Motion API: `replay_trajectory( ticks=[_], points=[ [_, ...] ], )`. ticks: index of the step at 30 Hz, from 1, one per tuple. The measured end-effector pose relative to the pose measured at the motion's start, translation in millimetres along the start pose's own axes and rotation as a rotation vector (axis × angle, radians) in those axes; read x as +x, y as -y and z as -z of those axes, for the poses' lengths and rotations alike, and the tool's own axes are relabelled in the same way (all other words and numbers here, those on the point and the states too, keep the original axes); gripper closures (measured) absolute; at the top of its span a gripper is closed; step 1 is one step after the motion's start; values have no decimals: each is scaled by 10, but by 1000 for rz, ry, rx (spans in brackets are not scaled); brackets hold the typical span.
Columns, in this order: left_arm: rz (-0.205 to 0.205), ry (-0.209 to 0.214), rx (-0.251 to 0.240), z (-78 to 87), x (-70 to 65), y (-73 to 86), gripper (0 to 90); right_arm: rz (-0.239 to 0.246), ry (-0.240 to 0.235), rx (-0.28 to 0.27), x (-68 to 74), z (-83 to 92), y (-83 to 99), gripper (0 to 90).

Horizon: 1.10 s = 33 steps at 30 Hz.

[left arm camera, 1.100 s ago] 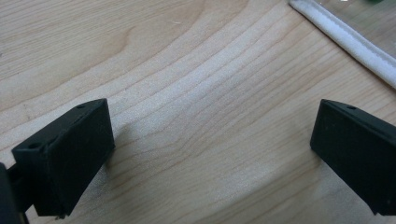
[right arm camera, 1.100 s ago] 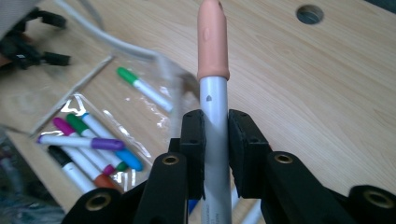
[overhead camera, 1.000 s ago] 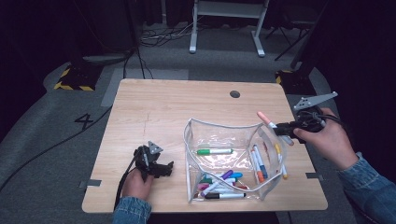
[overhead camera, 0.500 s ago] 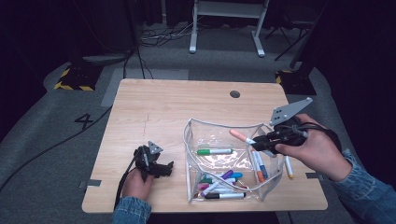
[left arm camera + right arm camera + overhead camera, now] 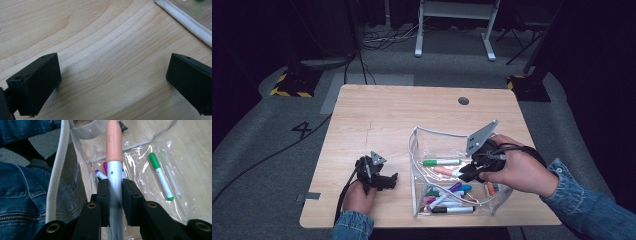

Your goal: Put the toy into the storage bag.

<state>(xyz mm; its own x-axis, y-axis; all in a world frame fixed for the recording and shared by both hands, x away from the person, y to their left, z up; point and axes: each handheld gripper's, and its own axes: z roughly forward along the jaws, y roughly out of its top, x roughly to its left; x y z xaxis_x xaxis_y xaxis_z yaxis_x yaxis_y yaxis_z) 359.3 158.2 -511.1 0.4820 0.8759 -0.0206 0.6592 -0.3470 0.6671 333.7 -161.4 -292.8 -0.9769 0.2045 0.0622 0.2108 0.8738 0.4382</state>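
A clear plastic pouch (image 5: 419, 150) with a white zipper edge lies open on the wooden table (image 5: 387, 115), with several markers inside. My right gripper (image 5: 463, 173) hovers over the pouch, shut on a marker (image 5: 443, 171) with a peach cap and a silver barrel. In the right gripper view that marker (image 5: 113, 150) sticks out between the pads and points into the pouch (image 5: 61, 157). A green marker (image 5: 441, 162) lies in the pouch (image 5: 160, 175). My left gripper (image 5: 387, 180) rests on the table left of the pouch, its jaws wide open over bare wood (image 5: 110, 75).
The pouch's white edge (image 5: 185, 21) shows at the top right of the left gripper view. A round grommet hole (image 5: 463, 100) sits at the table's far side. Desk legs and cables stand on the grey floor beyond.
My right gripper has carried the peach-capped marker from the table's right edge leftward, to over the pouch. The left gripper has stayed put.
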Motion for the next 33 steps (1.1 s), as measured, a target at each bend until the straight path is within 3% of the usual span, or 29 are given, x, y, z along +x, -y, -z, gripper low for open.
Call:
replay_trajectory(
  ticks=[15,33],
  points=[
    [-1,0,1,-2,-1,-3,0,37,-36,169,32,-449,-111,773],
    [-2,1,3,-1,0,-5,0,43,-79,292,-105,-888,-22,773]
  ],
)
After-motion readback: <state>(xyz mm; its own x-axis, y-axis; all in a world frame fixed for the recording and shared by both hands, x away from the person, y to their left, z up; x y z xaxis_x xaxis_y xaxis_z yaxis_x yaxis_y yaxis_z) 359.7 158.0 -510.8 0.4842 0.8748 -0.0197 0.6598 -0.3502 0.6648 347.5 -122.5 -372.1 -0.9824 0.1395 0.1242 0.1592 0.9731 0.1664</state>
